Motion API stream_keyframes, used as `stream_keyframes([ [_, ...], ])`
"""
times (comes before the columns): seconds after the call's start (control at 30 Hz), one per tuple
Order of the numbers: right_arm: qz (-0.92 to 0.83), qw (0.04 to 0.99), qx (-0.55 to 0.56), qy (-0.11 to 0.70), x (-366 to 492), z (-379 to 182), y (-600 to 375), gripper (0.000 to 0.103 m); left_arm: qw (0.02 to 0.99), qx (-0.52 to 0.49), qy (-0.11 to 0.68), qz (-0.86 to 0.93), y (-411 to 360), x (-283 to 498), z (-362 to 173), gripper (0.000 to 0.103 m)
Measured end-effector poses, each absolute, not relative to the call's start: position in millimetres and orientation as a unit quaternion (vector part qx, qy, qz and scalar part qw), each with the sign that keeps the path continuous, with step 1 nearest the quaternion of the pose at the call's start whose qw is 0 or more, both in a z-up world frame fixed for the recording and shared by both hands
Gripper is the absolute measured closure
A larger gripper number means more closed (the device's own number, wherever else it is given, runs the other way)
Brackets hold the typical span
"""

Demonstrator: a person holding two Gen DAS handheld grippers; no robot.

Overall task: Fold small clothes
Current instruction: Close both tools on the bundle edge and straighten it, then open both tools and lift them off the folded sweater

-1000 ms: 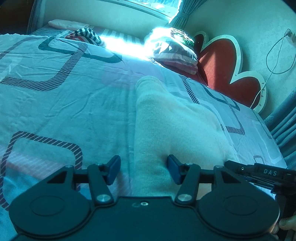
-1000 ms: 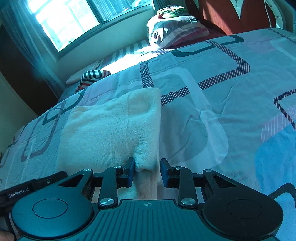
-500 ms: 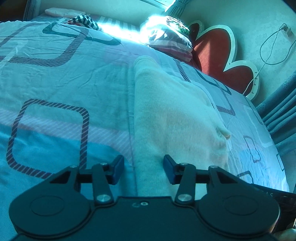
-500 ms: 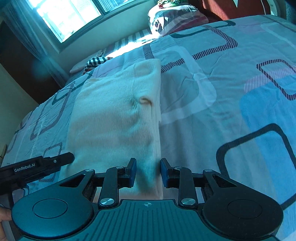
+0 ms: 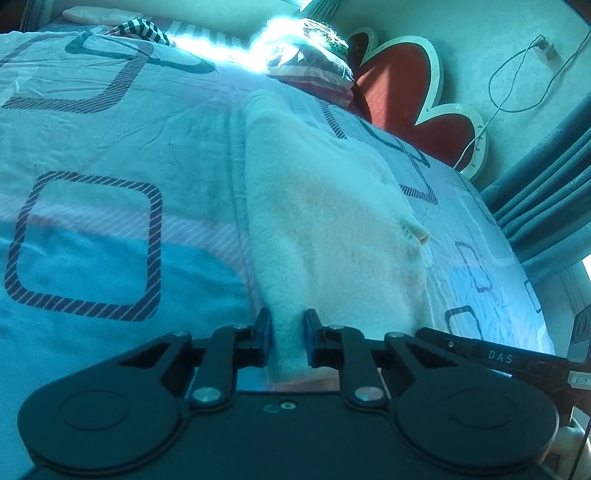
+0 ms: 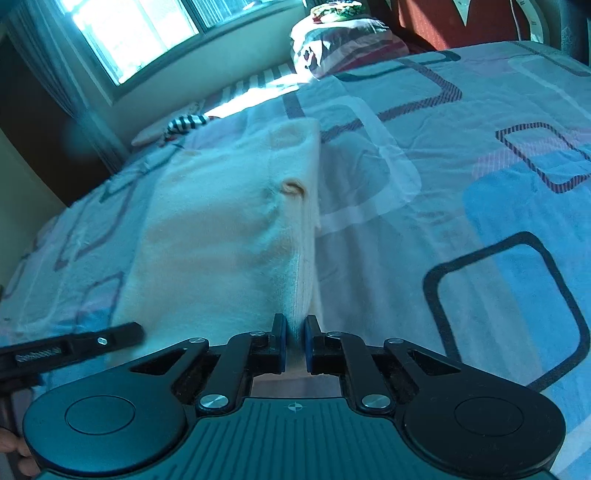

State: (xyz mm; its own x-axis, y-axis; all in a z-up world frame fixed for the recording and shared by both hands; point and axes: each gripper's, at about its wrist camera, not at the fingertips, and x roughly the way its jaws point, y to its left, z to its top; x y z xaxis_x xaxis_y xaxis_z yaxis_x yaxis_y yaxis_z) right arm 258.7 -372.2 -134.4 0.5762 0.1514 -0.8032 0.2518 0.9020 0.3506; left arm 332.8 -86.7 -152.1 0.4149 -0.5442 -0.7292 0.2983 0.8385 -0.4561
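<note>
Your left gripper [image 5: 287, 339] and right gripper [image 6: 294, 341] are both closing on the near corners of the cream garment [image 5: 325, 206], which lies flat along the bedspread [image 5: 110, 155]. Let both pinches seat through all layers, then lift the 2 corners evenly so the fold lands square.

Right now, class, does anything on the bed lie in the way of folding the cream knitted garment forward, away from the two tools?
Nothing visible does: the patterned bedspread around the cream knitted garment is bare; the striped cloth and pillow lie beyond it.
</note>
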Motion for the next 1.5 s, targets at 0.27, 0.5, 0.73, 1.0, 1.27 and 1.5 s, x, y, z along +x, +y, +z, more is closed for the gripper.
stream_keyframes([
  [0.27, -0.059, 0.865, 0.213, 0.45, 252, -124, -364, 0.093, 0.847, -0.069, 0.465, -0.247, -90, 329, -140, 0.043],
  [0.5, -0.077, 0.875, 0.225, 0.422, 255, -104, -361, 0.057, 0.857, -0.083, 0.45, -0.236, -84, 344, -124, 0.033],
  [0.73, -0.071, 0.882, 0.225, 0.408, 281, -92, -364, 0.032, 0.862, -0.083, 0.443, -0.232, -99, 373, -109, 0.031],
  [1.0, -0.049, 0.873, 0.264, 0.406, 326, -108, -387, 0.028, 0.858, -0.085, 0.457, -0.218, -113, 399, -120, 0.03],
  [1.27, -0.029, 0.867, 0.267, 0.419, 357, -127, -401, 0.028, 0.847, -0.095, 0.474, -0.221, -124, 418, -142, 0.03],
  [1.5, -0.011, 0.861, 0.28, 0.424, 364, -143, -406, 0.029, 0.843, -0.097, 0.475, -0.234, -125, 423, -151, 0.03],
])
